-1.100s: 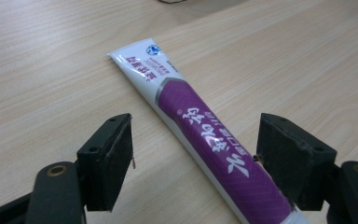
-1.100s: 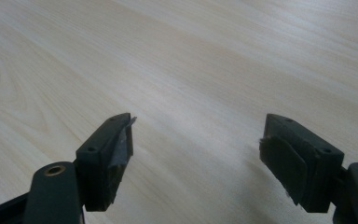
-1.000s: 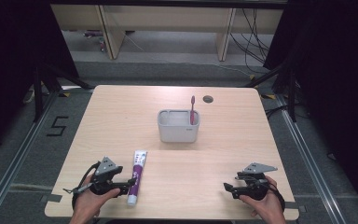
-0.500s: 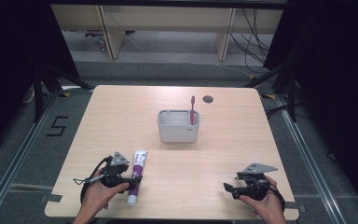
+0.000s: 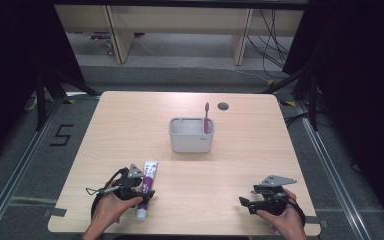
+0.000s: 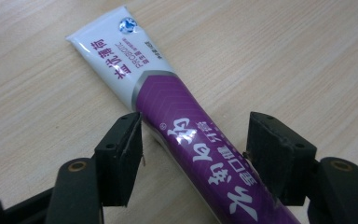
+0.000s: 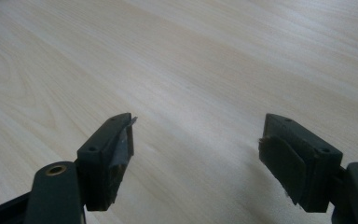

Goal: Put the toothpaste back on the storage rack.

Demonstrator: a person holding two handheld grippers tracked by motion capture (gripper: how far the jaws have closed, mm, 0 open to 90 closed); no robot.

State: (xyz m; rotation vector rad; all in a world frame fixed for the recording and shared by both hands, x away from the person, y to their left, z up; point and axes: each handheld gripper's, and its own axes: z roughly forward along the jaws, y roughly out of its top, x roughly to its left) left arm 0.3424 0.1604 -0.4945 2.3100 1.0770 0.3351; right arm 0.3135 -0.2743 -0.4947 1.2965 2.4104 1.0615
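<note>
At the front-left corner of the tabletop [image 5: 280,150]: left gripper [image 5: 146,193] now brought across onto the tube [image 6: 177,107], no longer just beside it as a second ago. Jaws half spread and just closing in, one on each side of the purple body, tube between them. Not pinching yet: a sliver of bare wood visible between one pad and the tube, the other pad right at the tube's edge. Tube flat on the wood, crimped white end pointing towards the far edge, cap end towards the front edge under the hand.

Probably the last instant before the grip; more closing needed before any lift.

Mid-table, towards the far edge: holder [image 5: 191,142], upright, with a toothbrush [image 5: 206,116] standing in its right end. Well apart from the tube, and likely its destination.

At the front-right corner: right gripper [image 5: 245,202], same place as before, jaws spread wide over bare wood, nothing between them.
</note>
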